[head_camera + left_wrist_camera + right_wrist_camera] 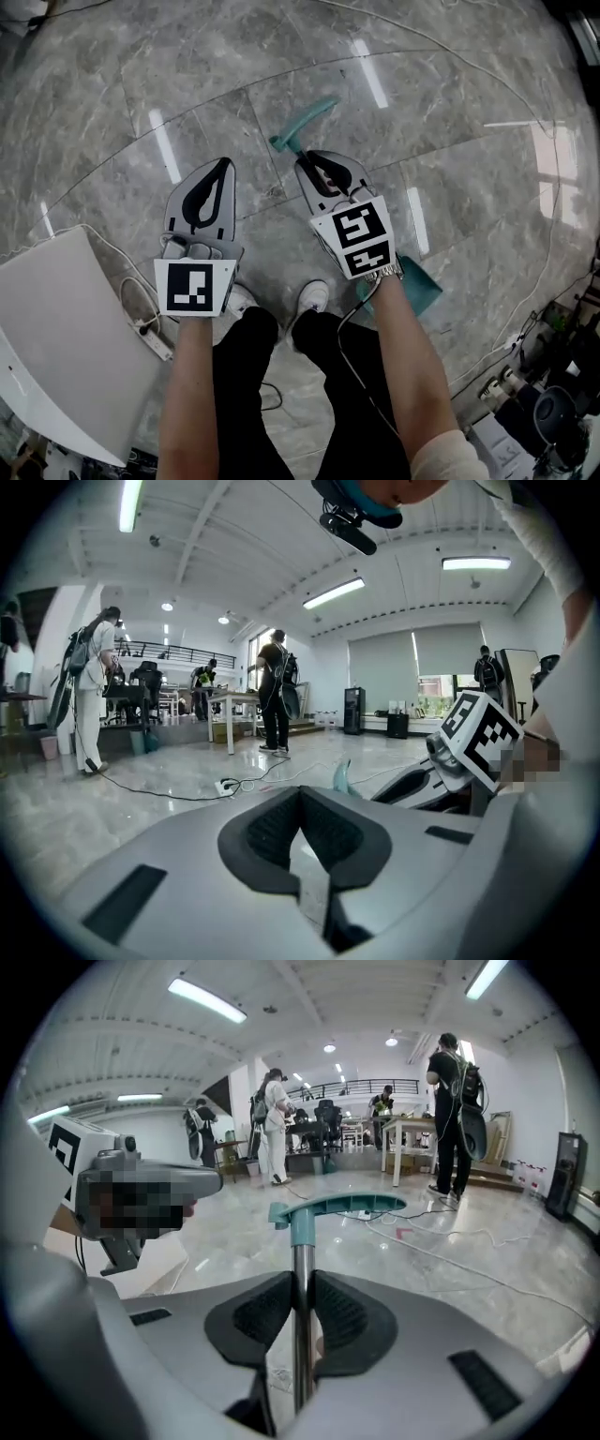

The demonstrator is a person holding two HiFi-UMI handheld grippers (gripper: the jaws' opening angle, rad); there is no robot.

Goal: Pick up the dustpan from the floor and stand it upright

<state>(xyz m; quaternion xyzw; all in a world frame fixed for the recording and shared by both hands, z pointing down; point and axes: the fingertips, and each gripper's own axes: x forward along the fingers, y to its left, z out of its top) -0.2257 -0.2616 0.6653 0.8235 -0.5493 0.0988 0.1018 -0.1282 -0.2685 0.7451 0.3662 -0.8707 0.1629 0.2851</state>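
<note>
Now, clamping the dustpan [302, 124] by its metal pole [300, 1258] with the right gripper [300, 1281], dark pads [255, 1318] squeezed against the pole from both sides. Shows the teal handle grip [342, 1207] just past those jaws, set crosswise atop the pole. Down in the head view, holds the whole thing tilted: grip end out ahead, away from the body, teal pan [422, 286] back beside the right wrist and close to the white shoes [314, 295]. No telling about contact between pan and grey marble floor [450, 112]. Over on the other side, carries the left gripper [300, 794] alongside its partner, near it yet clear of the pole. Jaws there closed tip to tip on nothing, only a teardrop gap behind the tips. Off to the lower left, a white box [66, 309], with a power strip [155, 342] by its edge. Further out, in the left gripper view, a person [275, 691] standing by a table [230, 703] in a bright hall, plus a cable [169, 789] trailing across the shiny floor.
</note>
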